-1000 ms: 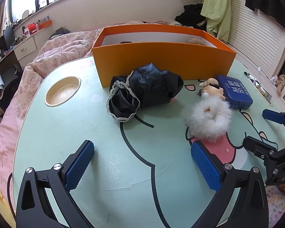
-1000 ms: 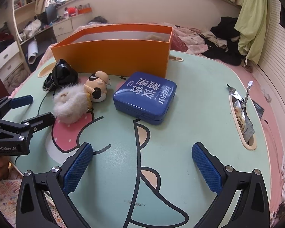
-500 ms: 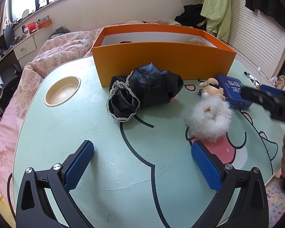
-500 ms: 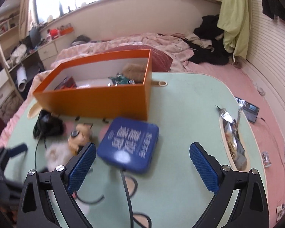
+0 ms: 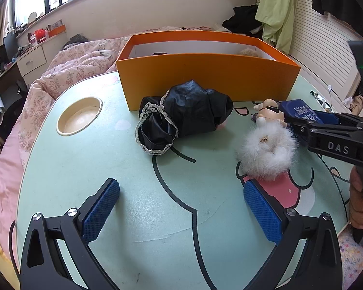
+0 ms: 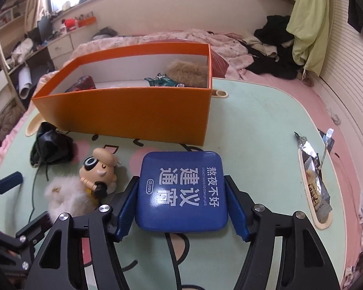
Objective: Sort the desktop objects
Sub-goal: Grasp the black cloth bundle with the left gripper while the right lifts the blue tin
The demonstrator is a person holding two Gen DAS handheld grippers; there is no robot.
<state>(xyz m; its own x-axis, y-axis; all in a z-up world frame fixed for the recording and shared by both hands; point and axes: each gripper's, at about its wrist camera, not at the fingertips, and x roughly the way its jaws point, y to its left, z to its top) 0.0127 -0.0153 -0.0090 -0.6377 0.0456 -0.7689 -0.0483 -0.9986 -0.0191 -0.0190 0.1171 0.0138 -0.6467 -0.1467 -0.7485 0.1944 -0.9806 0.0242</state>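
Note:
My right gripper (image 6: pixel 182 211) is shut on the blue tin (image 6: pixel 182 191), one pad on each side, in front of the orange box (image 6: pixel 133 113). The box holds a toy car (image 6: pixel 163 81), a brown furry thing (image 6: pixel 188 73) and a dark red item (image 6: pixel 82 85). A cartoon figurine (image 6: pixel 100 169), a white fluffy ball (image 6: pixel 65 197) and a black lace-edged pouch (image 6: pixel 50 145) lie left of the tin. My left gripper (image 5: pixel 181 212) is open and empty over the table, short of the pouch (image 5: pixel 184 116) and the ball (image 5: pixel 266 147). The right gripper's body (image 5: pixel 336 135) enters its view from the right.
The pale green table (image 5: pixel 109 169) has a round cup recess (image 5: pixel 79 116) at the left and a slot with a snack packet (image 6: pixel 314 181) at the right. A bed with a pink quilt (image 5: pixel 67 67) lies beyond the table. Clothes (image 6: pixel 278 48) are piled at the back right.
My right gripper has moved forward and closed its jaws on the blue tin. My left gripper has stayed still and open.

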